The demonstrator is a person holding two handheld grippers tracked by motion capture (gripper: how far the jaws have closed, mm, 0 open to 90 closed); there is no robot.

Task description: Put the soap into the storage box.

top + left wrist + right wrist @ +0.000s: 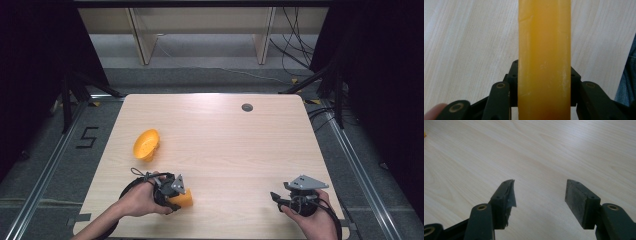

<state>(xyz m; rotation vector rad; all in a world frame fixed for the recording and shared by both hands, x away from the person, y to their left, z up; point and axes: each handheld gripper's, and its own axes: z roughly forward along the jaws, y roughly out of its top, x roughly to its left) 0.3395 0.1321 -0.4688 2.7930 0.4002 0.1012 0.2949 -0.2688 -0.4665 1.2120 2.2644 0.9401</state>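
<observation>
While the right hand-held gripper (540,195) gapes, the left hand-held gripper (176,195) clamps an orange bowl (544,62)

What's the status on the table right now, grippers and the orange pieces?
Left gripper shut on orange piece. Right gripper open, holding nothing. Orange bowl tipped on table, nothing in the way.

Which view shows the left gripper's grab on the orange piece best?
The left gripper view: the orange piece stands clamped between the left gripper's black jaws, seen close up. In the high view the left gripper and the hand cover most of the piece, so the contact is hidden. The right gripper view looks at the bare table.
</observation>
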